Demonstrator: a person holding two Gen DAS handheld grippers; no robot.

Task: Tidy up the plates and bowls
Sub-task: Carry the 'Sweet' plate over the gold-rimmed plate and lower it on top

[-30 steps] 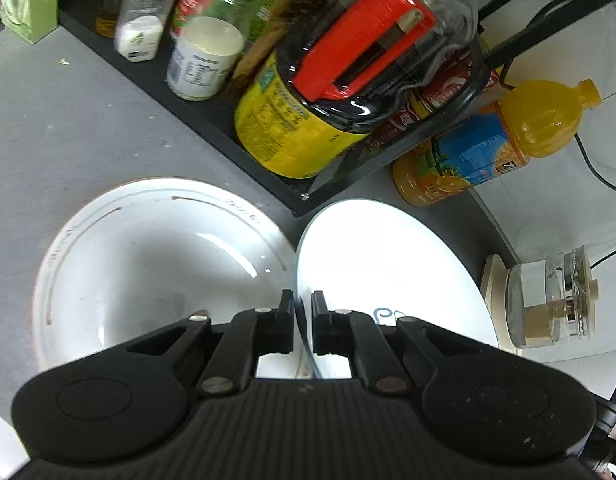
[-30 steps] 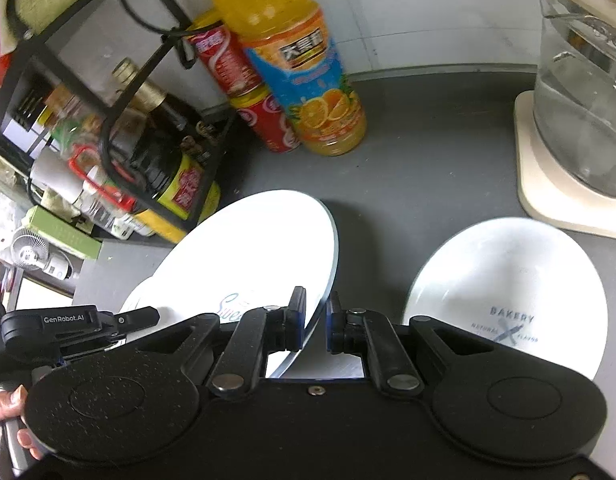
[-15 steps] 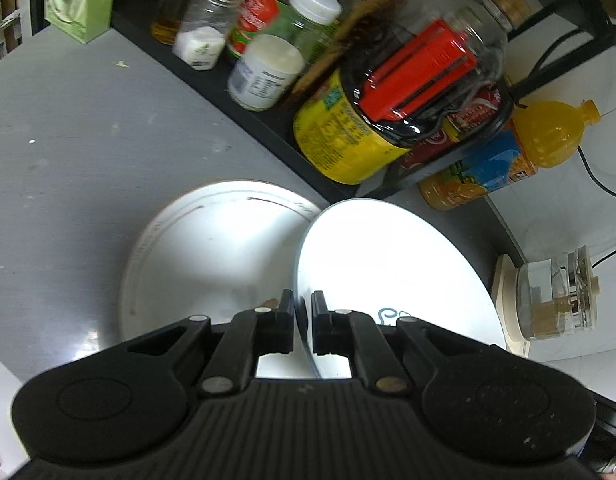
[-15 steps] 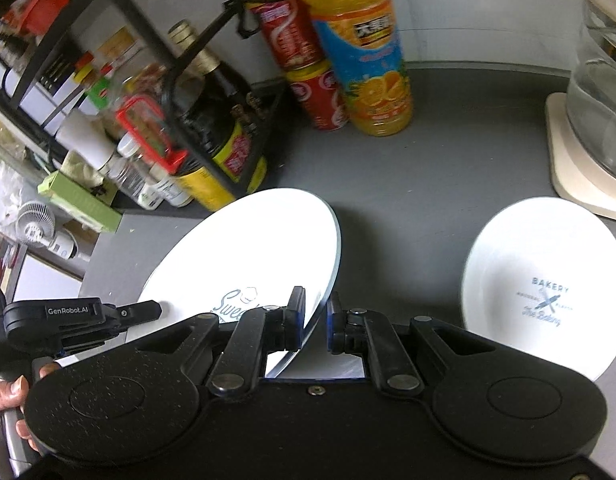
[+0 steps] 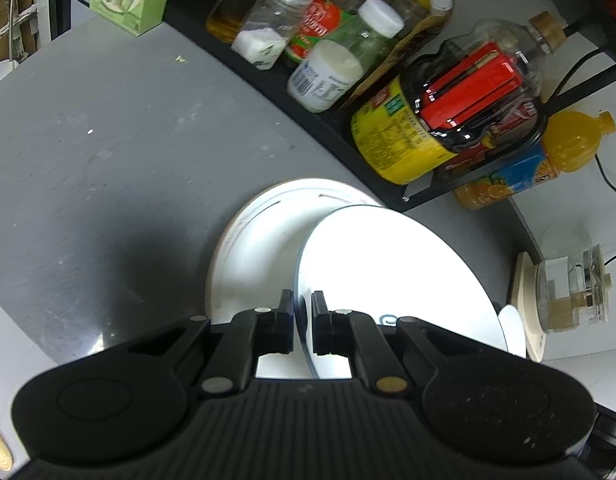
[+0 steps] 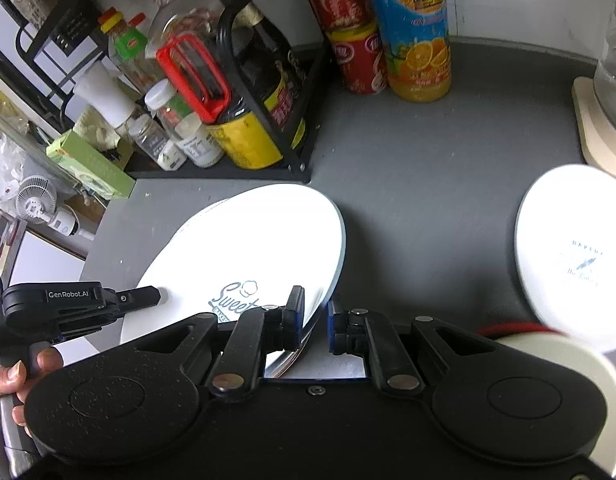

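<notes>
So both grippers have the same white plate (image 6: 247, 248): left gripper (image 5: 302, 322) clamped on one rim, right gripper (image 6: 315, 320) jaws slightly apart around the opposite rim. It's tilted above a bowl (image 5: 259, 248), rack (image 5: 340, 128) behind.

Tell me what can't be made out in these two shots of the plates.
- Bakery plate, right wrist view: lettering blurred, unreadable; right edge cut off.
- Lower plate, left wrist view: near half hidden by the tilted Sweet plate and the left gripper.
- Sweet plate logo, left wrist view: mostly covered by the fingers.
- Glass jug, right wrist view: cut off at the frame edge.
</notes>
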